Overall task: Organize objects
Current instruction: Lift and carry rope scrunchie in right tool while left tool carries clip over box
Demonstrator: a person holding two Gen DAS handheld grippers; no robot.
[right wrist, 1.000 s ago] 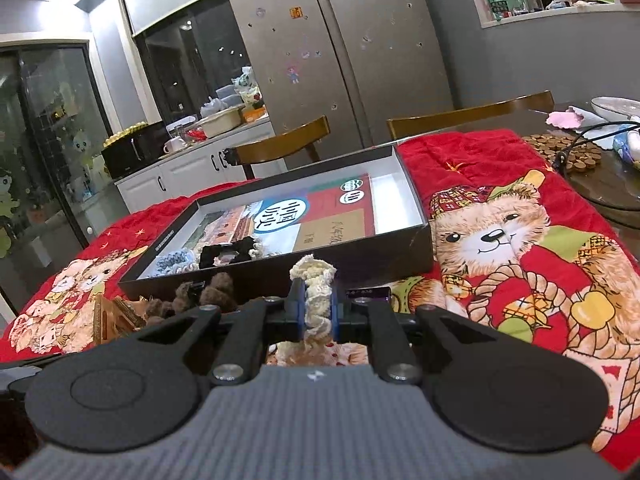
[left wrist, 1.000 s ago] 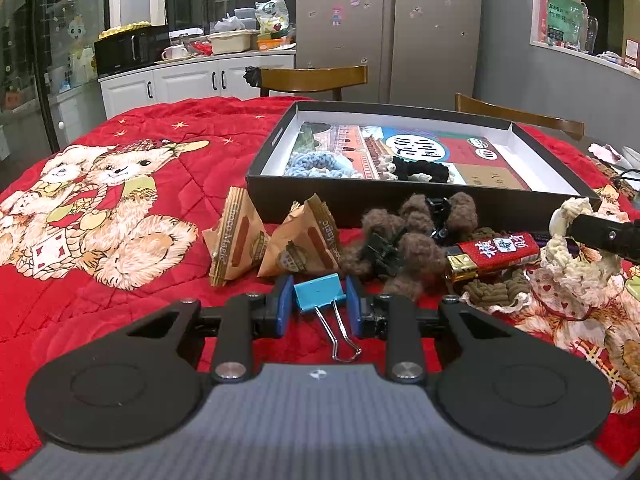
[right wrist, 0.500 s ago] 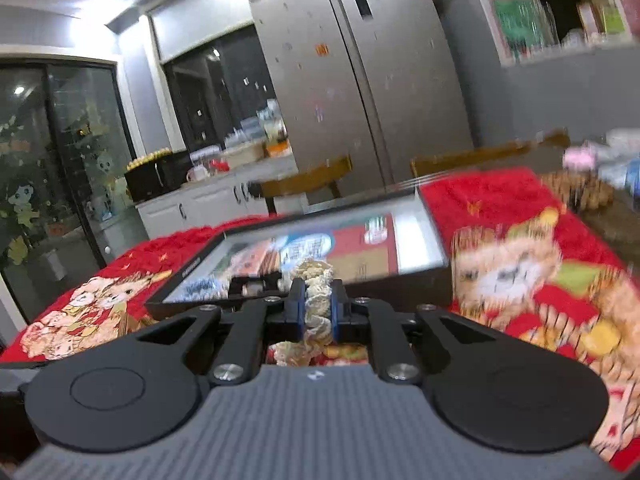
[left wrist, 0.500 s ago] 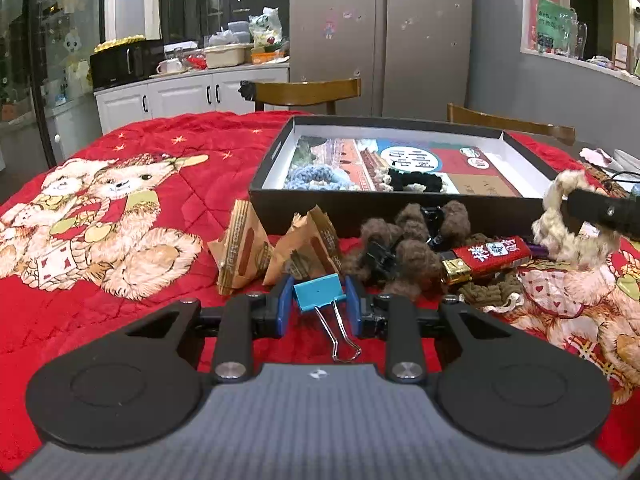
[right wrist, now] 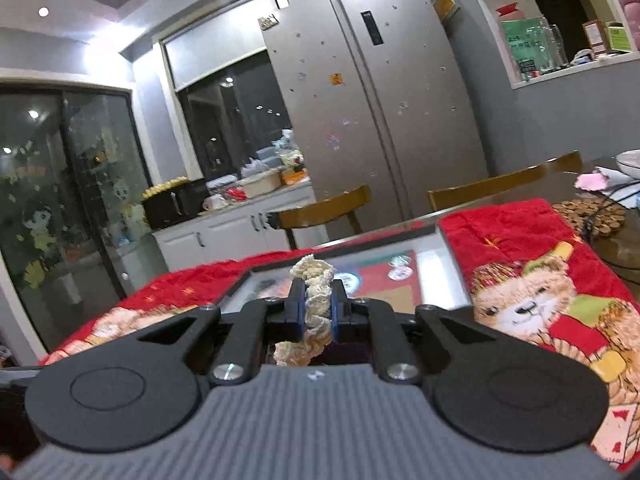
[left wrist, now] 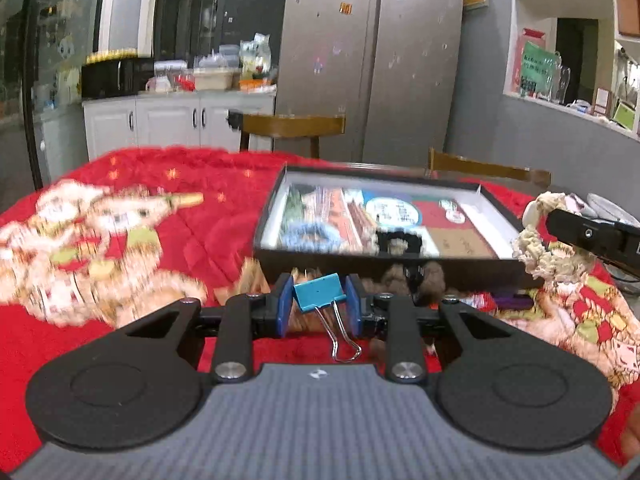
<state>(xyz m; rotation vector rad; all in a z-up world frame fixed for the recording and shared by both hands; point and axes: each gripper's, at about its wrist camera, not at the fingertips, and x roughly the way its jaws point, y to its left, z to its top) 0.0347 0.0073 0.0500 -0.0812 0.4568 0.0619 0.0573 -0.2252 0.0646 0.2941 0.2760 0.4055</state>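
Note:
My left gripper (left wrist: 319,304) is shut on a blue binder clip (left wrist: 318,291) whose wire handles hang toward me. It hovers just in front of the near wall of a black box (left wrist: 384,262) with a printed floor. Inside the box lie a blue scrunchie (left wrist: 312,234) and a black scrunchie (left wrist: 400,240). My right gripper (right wrist: 315,306) is shut on a cream braided scrunchie (right wrist: 314,300), lifted before the box (right wrist: 444,276). In the left wrist view the right gripper's fingers (left wrist: 576,232) show at the right edge with that cream scrunchie (left wrist: 540,248).
Brown fuzzy hair ties (left wrist: 424,278), folded brown packets (left wrist: 252,276) and a red wrapper (left wrist: 480,300) lie before the box on the red bear-print quilt (left wrist: 120,240). Wooden chairs (left wrist: 294,126) stand behind the table. A cork mat (right wrist: 592,216) and cables lie at the far right.
Both grippers rose and tilted up with their loads. The box and the items on the quilt sit lower in both views; more of the room and fridge shows.

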